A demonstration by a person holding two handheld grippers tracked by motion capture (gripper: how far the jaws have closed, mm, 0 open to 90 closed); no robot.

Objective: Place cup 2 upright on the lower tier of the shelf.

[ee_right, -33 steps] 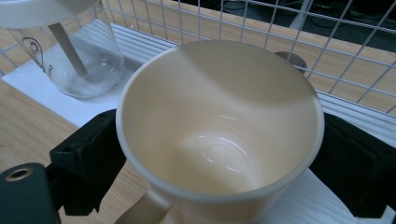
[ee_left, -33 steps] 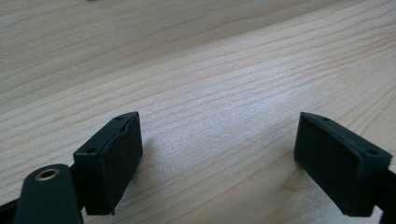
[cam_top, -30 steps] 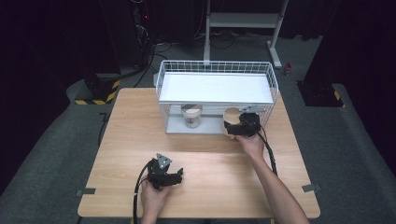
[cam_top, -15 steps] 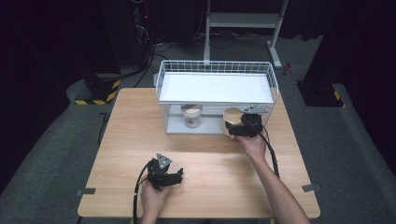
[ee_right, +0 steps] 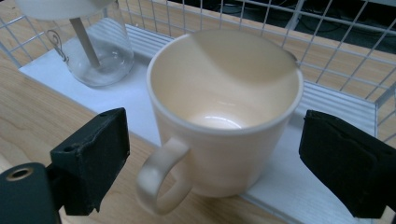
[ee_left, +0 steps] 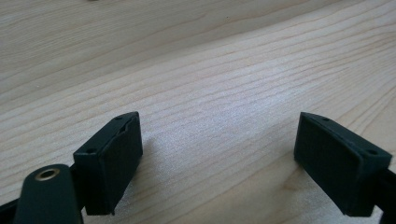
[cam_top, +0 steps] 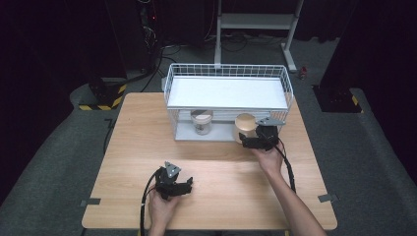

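Holding my right claw [ee_right: 212, 163] wide open, I've got its two black jaws standing either side of a cream ceramic mug [ee_right: 224, 107], neither jaw touching it. The mug sits upright and empty at the front lip of the white tray floor, its handle turned toward my camera and hanging out over the wood. Just behind it, to the left in the right gripper view, stands a clear glass jar [ee_right: 95, 51] with a pale lid and what looks like a stick inside. White wire mesh rises behind both.

From the high view, the right claw [cam_top: 251, 140] is at the front right corner of the white wire basket [cam_top: 226, 73], the mug [cam_top: 244, 123] right at its tip and the jar [cam_top: 201, 122] further left under the basket's white shelf.

My left claw [ee_left: 212, 163] is open too, jaws well apart with only bare wood grain between them. Up top I see it [cam_top: 183, 186] low on the light wooden table [cam_top: 128, 147], near the front edge, well apart from the basket.
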